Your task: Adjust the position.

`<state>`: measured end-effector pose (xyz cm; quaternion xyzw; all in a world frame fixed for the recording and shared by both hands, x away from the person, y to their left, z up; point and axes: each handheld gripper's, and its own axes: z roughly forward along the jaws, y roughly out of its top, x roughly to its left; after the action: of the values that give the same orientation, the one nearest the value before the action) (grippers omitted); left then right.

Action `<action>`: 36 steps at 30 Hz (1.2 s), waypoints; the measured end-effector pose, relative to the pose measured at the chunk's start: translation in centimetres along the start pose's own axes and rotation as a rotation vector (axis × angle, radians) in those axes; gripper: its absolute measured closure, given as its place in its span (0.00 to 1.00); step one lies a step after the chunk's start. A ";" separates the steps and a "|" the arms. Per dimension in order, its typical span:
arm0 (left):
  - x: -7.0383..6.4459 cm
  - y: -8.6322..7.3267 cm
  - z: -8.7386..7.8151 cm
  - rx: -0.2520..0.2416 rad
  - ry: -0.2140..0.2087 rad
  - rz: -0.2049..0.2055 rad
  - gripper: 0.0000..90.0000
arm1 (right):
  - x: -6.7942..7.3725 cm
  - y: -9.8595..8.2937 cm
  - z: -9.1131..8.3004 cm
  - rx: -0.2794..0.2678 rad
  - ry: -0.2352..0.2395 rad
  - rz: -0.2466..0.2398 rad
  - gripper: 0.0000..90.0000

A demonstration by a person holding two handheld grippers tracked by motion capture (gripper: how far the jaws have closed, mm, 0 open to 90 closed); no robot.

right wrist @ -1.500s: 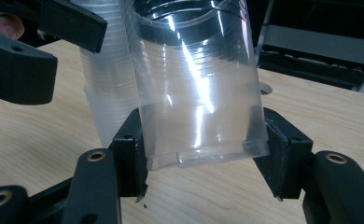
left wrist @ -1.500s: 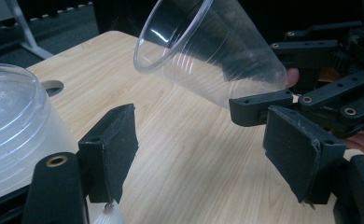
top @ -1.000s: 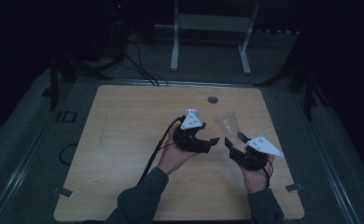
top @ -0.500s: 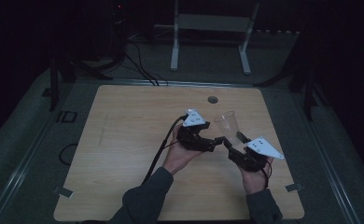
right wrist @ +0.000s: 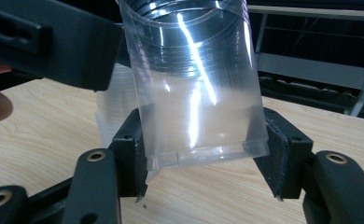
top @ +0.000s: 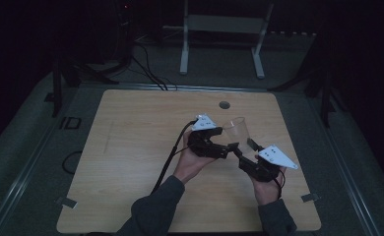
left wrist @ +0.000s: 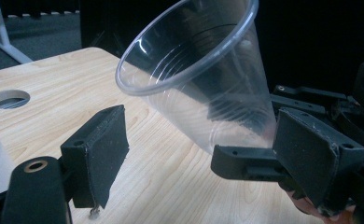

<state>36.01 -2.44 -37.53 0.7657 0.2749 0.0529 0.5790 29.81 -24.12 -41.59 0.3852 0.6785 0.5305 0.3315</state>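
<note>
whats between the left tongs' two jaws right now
Nothing is clamped there: in the left gripper view the left tongs stand open over bare table, with the clear cup, gripped by the right tongs, tilted just beyond them.

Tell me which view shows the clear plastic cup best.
The left gripper view: the clear plastic cup shows tilted, rim and wall whole. The right gripper view shows its base clamped in the right claw. The high view shows it small and faint.

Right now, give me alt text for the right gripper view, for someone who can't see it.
A clear plastic cup is clamped near its base between the right gripper's two black jaws, above a wooden table. The left gripper is at upper left.
</note>
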 end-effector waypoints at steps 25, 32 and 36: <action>-0.2 0.3 0.6 -0.052 -0.047 -0.051 0.20 | 0.5 0.3 -0.1 -0.028 0.031 -0.013 0.47; -0.2 0.3 0.8 -0.060 -0.049 -0.067 0.20 | 0.6 0.2 -0.1 -0.027 0.032 -0.012 0.47; -0.2 0.4 0.9 -0.070 -0.052 -0.082 0.20 | 0.5 0.1 0.0 -0.023 0.033 -0.009 0.47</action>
<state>36.38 -3.37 -37.47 0.7341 0.2889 0.0186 0.6142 29.59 -23.63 -41.48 0.3695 0.6794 0.5429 0.3272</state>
